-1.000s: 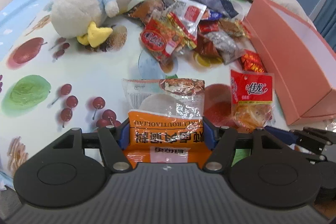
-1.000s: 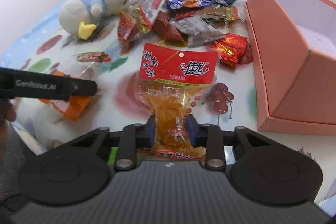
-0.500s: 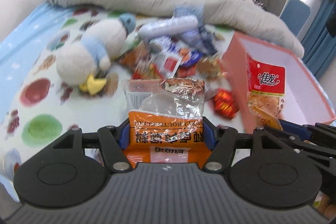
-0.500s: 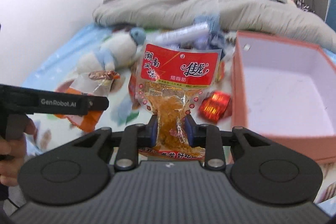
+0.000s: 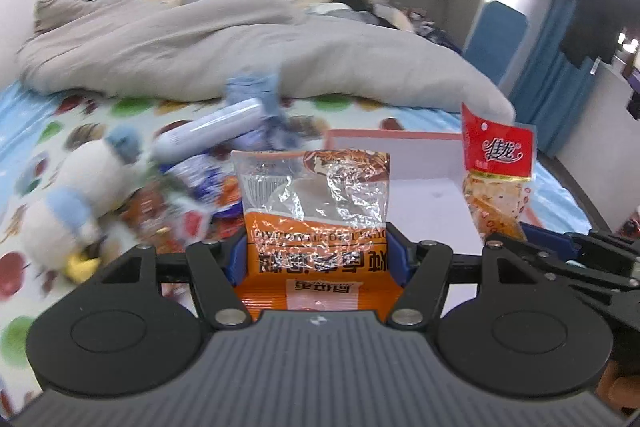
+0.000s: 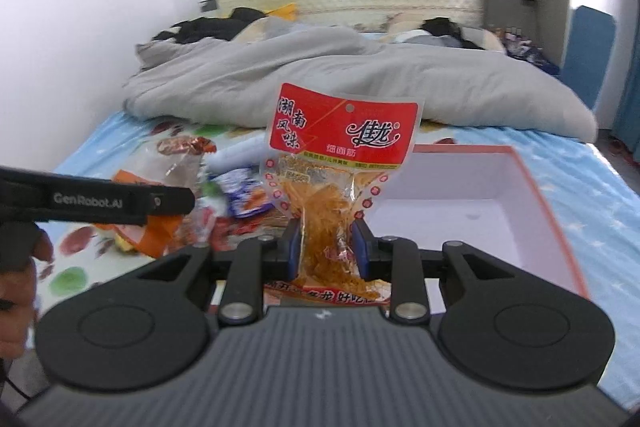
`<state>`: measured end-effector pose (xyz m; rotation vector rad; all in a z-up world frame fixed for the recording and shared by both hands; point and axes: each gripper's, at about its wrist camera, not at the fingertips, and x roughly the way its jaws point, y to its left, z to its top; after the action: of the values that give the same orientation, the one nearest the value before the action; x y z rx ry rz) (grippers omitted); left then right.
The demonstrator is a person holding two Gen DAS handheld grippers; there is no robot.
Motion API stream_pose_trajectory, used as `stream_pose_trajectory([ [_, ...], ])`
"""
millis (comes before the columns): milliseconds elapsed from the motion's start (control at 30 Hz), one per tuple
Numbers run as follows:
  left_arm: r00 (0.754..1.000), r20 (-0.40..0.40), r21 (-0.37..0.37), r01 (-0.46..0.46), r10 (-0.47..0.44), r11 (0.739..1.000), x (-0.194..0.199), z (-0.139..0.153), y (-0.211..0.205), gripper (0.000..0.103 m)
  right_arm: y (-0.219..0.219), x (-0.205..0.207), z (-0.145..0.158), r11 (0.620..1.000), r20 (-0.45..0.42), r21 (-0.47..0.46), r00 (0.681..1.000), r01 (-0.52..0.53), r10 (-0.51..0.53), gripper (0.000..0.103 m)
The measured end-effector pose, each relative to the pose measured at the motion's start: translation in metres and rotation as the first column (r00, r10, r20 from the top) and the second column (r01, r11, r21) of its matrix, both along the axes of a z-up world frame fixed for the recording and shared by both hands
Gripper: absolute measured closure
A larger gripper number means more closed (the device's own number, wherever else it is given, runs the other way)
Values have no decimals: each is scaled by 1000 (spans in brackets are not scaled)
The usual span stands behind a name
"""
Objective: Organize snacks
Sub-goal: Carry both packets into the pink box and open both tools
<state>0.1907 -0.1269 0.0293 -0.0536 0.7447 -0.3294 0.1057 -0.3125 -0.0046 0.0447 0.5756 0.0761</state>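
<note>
Left tool (image 5: 318, 255): its blue pads are pressing on both side edges of an orange-and-clear snack packet (image 5: 316, 203), gripping it at the orange lower half, with the packet standing upright above the bed.
Right tool (image 6: 326, 253): its jaws are standing narrow, pinching the waist of a red-topped packet of orange strips (image 6: 340, 163) and holding it upright.
Pink box (image 6: 472, 195): it is lying open on the bed with its pale inside showing, behind and to the right of the red-topped packet in the right wrist view.
Snack pile (image 5: 192, 199): loose packets are lying blurred on the fruit-print sheet (image 5: 36, 143), left of the box.
Plush penguin (image 5: 84, 195): it is lying at the left edge of the pile.
White tube (image 5: 212, 135): it is resting at the far side of the pile.
Grey duvet (image 6: 360, 75): it is lying bunched across the bed beyond the snacks.
Person's hand (image 6: 20, 279): it is gripping the left tool's handle at the frame's left edge.
</note>
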Motion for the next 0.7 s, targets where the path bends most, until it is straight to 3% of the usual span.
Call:
stream_pose_trajectory([
  [367, 983, -83, 41, 169, -165, 985, 51, -39, -121, 33, -82, 41, -56, 989, -105, 4, 983, 149, -148, 73],
  [700, 958, -197, 96, 228, -206, 969, 85, -101, -159, 32, -97, 70, -102, 988, -205, 27, 968, 153, -144, 71],
])
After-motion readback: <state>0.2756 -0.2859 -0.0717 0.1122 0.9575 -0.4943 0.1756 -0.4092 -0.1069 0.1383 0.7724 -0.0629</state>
